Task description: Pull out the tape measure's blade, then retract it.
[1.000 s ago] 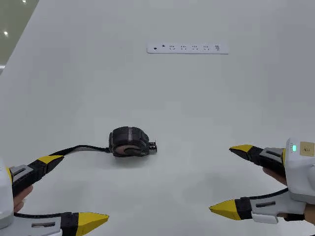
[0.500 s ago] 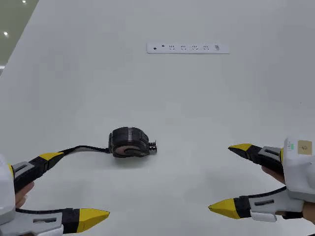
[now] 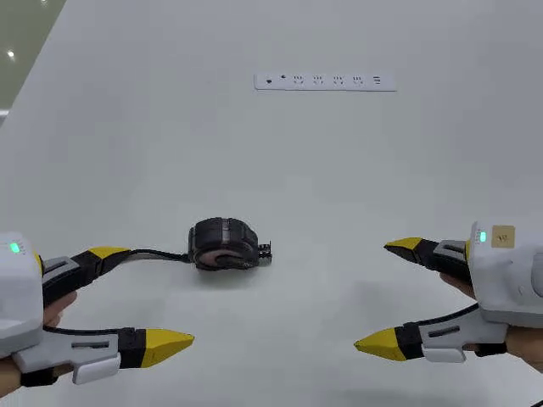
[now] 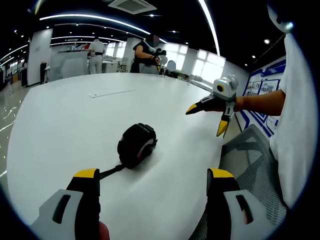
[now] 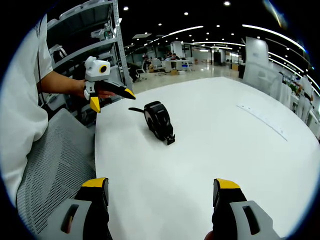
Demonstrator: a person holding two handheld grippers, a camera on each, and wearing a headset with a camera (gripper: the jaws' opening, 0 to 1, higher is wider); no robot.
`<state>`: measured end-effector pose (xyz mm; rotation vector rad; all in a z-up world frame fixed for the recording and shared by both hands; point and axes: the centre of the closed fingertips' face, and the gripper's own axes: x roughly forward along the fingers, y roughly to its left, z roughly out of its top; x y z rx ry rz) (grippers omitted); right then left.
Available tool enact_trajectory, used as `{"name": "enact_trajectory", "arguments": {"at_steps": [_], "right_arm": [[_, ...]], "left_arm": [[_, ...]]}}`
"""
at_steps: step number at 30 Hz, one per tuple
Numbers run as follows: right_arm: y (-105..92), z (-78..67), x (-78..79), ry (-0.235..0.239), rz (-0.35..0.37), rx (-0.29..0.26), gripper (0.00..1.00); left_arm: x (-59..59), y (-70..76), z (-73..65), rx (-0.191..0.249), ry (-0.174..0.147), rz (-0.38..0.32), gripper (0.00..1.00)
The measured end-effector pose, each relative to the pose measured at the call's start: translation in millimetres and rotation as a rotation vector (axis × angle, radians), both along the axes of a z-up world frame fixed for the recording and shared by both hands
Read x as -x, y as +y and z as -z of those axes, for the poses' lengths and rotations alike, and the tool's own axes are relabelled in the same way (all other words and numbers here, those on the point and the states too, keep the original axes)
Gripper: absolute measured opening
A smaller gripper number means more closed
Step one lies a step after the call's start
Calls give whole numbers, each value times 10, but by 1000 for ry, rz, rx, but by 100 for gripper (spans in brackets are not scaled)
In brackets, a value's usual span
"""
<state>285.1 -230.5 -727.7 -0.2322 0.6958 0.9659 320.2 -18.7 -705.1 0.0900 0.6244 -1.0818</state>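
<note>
I see the tape (image 3: 225, 245) lying on the table (image 3: 356, 170), blade in, its strap (image 3: 151, 253) trailing toward 9 o'clock. My left gripper (image 3: 154, 296) sits at the tape's 7 o'clock and my right gripper (image 3: 372, 295) at its 4 o'clock. Both have their jaws spread wide, holding nothing.

The tape measure (image 3: 223, 245) is seen from above in the head view and, low, from opposite sides in both gripper views.

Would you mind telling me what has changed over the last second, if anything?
Both grippers have edged forward: the left gripper came up and in towards the tape measure, the right gripper only slightly. Both stay open and hold nothing. The tape measure lies where it was, blade not pulled out, and the power strip has not moved.
</note>
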Motion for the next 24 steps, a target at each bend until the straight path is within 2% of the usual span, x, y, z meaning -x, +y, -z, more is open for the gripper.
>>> {"name": "enact_trajectory", "arguments": {"at_steps": [5, 11, 19, 21, 24], "right_arm": [[32, 1, -92, -2, -20, 2, 87], [95, 3, -187, -4, -48, -6, 87], [162, 80, -307, -4, -94, 16, 87], [169, 94, -347, -2, -96, 12, 87], [204, 105, -384, 1, -106, 8, 87]], "left_arm": [[-68, -53, 25, -9, 0, 32, 85], [-149, -125, 108, -41, -9, 92, 84], [-286, -263, 146, -56, -15, 146, 81], [-312, -281, 179, -78, -22, 166, 80], [-356, -310, 217, -88, -20, 183, 79]]}}
